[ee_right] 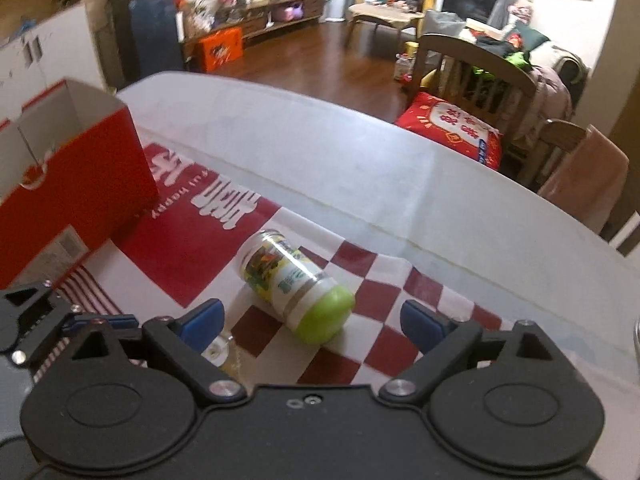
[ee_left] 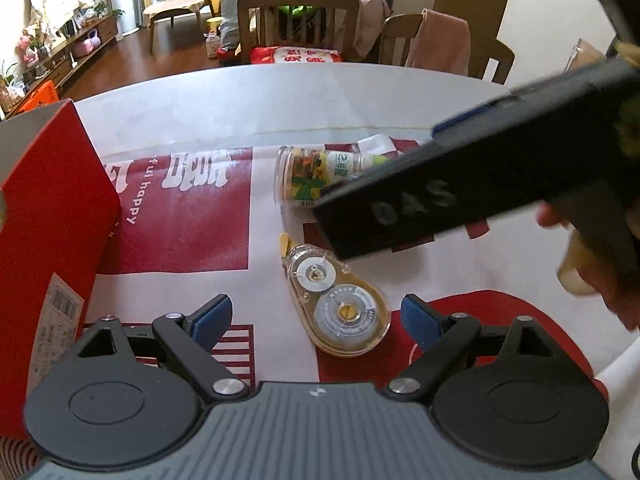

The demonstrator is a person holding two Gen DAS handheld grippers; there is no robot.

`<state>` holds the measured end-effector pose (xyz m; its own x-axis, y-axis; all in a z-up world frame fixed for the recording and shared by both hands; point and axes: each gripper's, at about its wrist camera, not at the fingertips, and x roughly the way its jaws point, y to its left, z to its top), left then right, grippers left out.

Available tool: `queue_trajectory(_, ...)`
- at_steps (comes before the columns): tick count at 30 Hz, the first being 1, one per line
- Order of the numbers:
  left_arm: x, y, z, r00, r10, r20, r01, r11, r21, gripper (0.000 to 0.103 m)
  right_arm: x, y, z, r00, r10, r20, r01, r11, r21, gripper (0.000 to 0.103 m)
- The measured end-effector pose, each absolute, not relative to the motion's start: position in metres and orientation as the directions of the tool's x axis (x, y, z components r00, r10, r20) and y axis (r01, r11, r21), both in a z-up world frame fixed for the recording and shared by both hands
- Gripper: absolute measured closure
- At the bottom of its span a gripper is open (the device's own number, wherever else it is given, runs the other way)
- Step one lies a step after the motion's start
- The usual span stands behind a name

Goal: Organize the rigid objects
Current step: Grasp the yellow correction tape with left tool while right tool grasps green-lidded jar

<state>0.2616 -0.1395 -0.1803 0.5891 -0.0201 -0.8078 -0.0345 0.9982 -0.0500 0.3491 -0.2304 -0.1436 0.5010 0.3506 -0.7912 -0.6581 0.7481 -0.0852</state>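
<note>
A clear correction-tape dispenser (ee_left: 338, 304) lies on the table just ahead of my open left gripper (ee_left: 316, 316), between its blue pads. A small bottle with a green cap (ee_right: 298, 288) lies on its side ahead of my open right gripper (ee_right: 312, 316); it also shows in the left wrist view (ee_left: 316, 172), partly hidden by the right gripper's black body (ee_left: 480, 184). A bit of the dispenser (ee_right: 218, 350) shows by the right gripper's left finger. An open red box (ee_right: 68, 176) stands at the left; in the left wrist view its red side (ee_left: 52, 220) is close by.
The table carries a red-and-white printed cloth (ee_left: 180, 220). Wooden chairs (ee_left: 298, 24) stand at the far edge, one with a pink towel (ee_left: 442, 40). The left gripper's body (ee_right: 24, 320) shows at the right view's left edge.
</note>
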Motion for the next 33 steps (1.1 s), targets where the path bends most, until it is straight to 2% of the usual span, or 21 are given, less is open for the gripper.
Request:
queue_trajectory(11, 0.268, -0.147, -0.197, 0.585, -0.025, -0.811, 0.004, 1.000, -0.027, 0.011, 0.369, -0.202, -0.165, 0.443, 0.349, -0.826, -0.729, 0.676, -0.106, 0.020)
queue_trajectory(15, 0.267, -0.150, -0.196, 0.596, -0.037, -0.802, 0.019, 0.999, -0.031, 0.012, 0.371, -0.199, -0.168, 0.438, 0.349, -0.829, -0.741, 0.662, -0.113, 0.029)
queue_trajectory(18, 0.265, -0.149, -0.195, 0.606, -0.030, -0.795, 0.016, 1.000, -0.026, 0.021, 0.373, -0.201, -0.169, 0.445, 0.356, -0.822, -0.733, 0.672, -0.106, 0.034)
queue_trajectory(20, 0.265, -0.150, -0.195, 0.607, -0.025, -0.795, 0.021, 1.000, -0.015, 0.024, 0.374, -0.204, -0.168, 0.438, 0.367, -0.820, -0.730, 0.678, -0.087, 0.035)
queue_trajectory(23, 0.265, -0.152, -0.194, 0.614, -0.029, -0.789, 0.035, 0.999, -0.009, 0.035, 0.372, -0.208, -0.166, 0.438, 0.377, -0.816, -0.726, 0.684, -0.074, 0.043)
queue_trajectory(24, 0.264, -0.153, -0.193, 0.616, -0.028, -0.787, 0.041, 0.999, -0.003, 0.042, 0.371, -0.208, -0.166, 0.437, 0.377, -0.816, -0.723, 0.688, -0.069, 0.045)
queue_trajectory(27, 0.264, -0.154, -0.192, 0.614, -0.025, -0.789, 0.051, 0.999, 0.009, 0.044, 0.369, -0.210, -0.164, 0.440, 0.388, -0.810, -0.711, 0.702, -0.050, 0.052)
queue_trajectory(33, 0.263, -0.147, -0.191, 0.602, -0.032, -0.798, 0.046, 0.999, -0.005, 0.044, 0.361, -0.215, -0.162, 0.460, 0.367, -0.808, -0.656, 0.754, -0.031, 0.057)
